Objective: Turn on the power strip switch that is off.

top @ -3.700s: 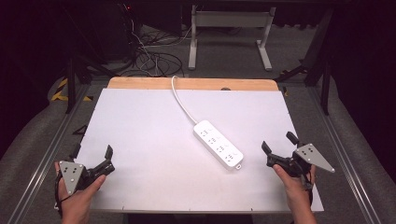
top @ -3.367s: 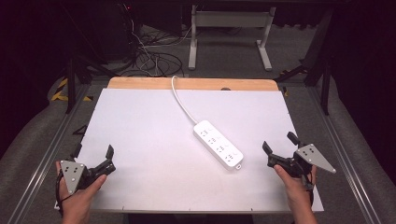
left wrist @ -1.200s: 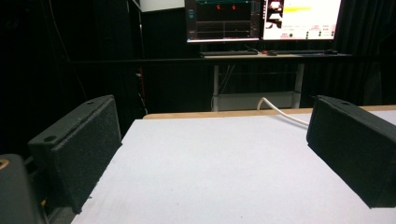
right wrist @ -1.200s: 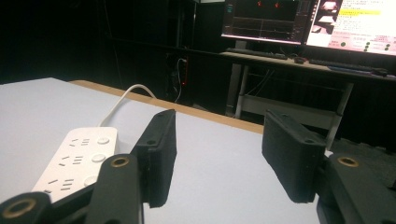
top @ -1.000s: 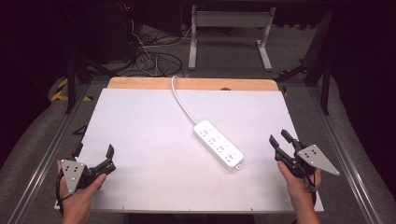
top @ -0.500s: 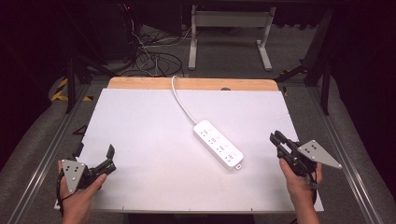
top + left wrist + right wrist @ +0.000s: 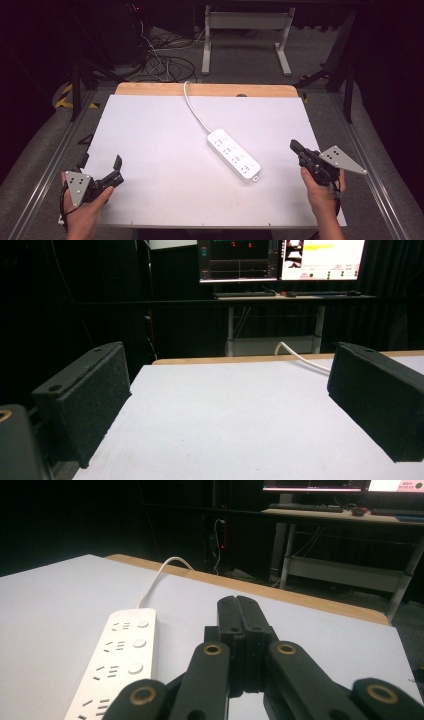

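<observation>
A white power strip [image 7: 234, 155] lies at an angle mid-table on the white board [image 7: 150, 130], and its cable [image 7: 192, 107] runs off over the far edge. My right gripper [image 7: 294, 145] is held just right of the strip, pointing at the far left. Its jaws have just been closing and now meet, with nothing between them. The right gripper view has the shut jaws [image 7: 237, 603] beside the strip [image 7: 117, 655]. My left gripper [image 7: 100, 164] rests at the near left corner, open and empty. In the left gripper view its pads [image 7: 95, 395] stand wide apart over bare board.
A wooden strip [image 7: 200, 90] borders the board's far edge. Beyond it are floor cables [image 7: 165, 62] and a desk frame [image 7: 245, 22]. Monitors [image 7: 280, 260] glow on the desk at the back. Metal rails [image 7: 372, 170] run along both table sides.
The right gripper's jaws have gone from wide open to shut on nothing, and that hand has drifted slightly right. The left gripper and the power strip have stayed put.
</observation>
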Tool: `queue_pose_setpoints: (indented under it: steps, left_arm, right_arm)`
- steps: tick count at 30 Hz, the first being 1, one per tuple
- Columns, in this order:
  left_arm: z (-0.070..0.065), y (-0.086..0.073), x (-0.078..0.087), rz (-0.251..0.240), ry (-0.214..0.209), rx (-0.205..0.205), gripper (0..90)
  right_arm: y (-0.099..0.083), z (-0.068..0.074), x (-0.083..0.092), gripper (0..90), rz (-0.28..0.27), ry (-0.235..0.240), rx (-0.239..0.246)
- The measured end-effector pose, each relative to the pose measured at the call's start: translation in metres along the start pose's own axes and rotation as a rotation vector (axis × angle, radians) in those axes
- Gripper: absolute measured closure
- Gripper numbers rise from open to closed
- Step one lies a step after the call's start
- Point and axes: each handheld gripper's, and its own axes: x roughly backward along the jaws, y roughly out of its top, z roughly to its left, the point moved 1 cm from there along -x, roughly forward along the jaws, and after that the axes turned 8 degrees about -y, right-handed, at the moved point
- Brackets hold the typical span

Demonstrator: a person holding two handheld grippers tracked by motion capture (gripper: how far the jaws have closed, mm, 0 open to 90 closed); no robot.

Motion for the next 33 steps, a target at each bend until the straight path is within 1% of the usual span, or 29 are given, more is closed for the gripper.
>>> queue_pose_setpoints:
  steps: [5,7,10,11,14,15,17,18,19,20,21,22,24,26,27,28,29,30,33]
  left_arm:
    - [0.0,0.0,0.0,0.002,0.0,-0.001,4.2]
    - [0.001,0.0,0.0,0.004,0.001,-0.001,4.2]
    - [0.001,0.0,0.001,0.005,0.002,-0.001,4.2]
    - [0.0,0.0,0.001,0.003,0.002,0.0,4.2]
    - [0.0,0.0,0.0,0.0,0.001,0.004,4.2]
    - [0.001,0.0,0.001,0.003,0.003,0.001,4.2]
    - [0.001,0.0,0.001,0.003,0.003,0.001,4.2]
    - [0.002,0.0,0.001,0.002,0.003,0.001,4.2]
    - [0.002,0.0,0.001,0.002,0.004,0.001,4.3]
    - [0.002,0.0,0.001,0.0,0.005,0.002,4.3]
    - [0.003,0.0,0.001,0.002,0.005,0.004,4.3]
    - [0.003,0.0,0.001,0.002,0.005,0.002,4.3]
    - [0.003,0.0,0.001,0.0,0.005,0.003,4.3]
    - [0.003,0.0,0.001,0.001,0.003,0.005,4.4]
    - [0.003,0.0,0.001,0.001,0.003,0.007,4.4]
    - [0.003,0.0,0.001,0.001,0.003,0.005,4.4]
    - [0.002,0.0,0.001,0.001,0.002,0.007,4.4]
    - [0.003,0.0,0.001,0.002,0.001,0.004,4.5]
    - [0.003,-0.001,0.001,0.001,0.001,0.01,4.6]
  right_arm:
    - [0.002,-0.001,-0.002,90.0,0.017,0.003,-0.007]
    - [0.006,-0.002,-0.005,90.0,0.031,0.01,-0.032]
    - [0.009,-0.001,-0.007,90.0,0.038,0.016,-0.045]
    - [0.014,0.0,-0.011,90.0,0.052,0.021,-0.04]
    - [0.018,0.001,-0.013,90.0,0.061,0.023,-0.031]
    - [0.024,0.002,-0.017,90.0,0.075,0.02,-0.019]
    - [0.028,0.004,-0.019,90.0,0.081,0.022,-0.004]
    - [0.028,0.004,-0.019,90.0,0.081,0.022,-0.004]
    - [0.033,0.006,-0.022,90.0,0.097,0.024,0.013]
    - [0.033,0.006,-0.022,90.0,0.097,0.024,0.013]
    - [0.034,0.007,-0.024,90.0,0.105,0.031,0.019]
    - [0.039,0.01,-0.029,90.0,0.125,0.042,0.031]
    - [0.041,0.011,-0.031,90.0,0.132,0.046,0.038]
    - [0.048,0.016,-0.038,90.0,0.156,0.058,0.054]
    - [0.048,0.016,-0.038,90.0,0.156,0.058,0.054]
    - [0.052,0.02,-0.042,90.0,0.166,0.065,0.072]
    - [0.052,0.02,-0.042,90.0,0.166,0.065,0.072]
    - [0.054,0.024,-0.045,90.0,0.172,0.069,0.089]
    - [0.057,0.028,-0.049,90.0,0.177,0.074,0.099]
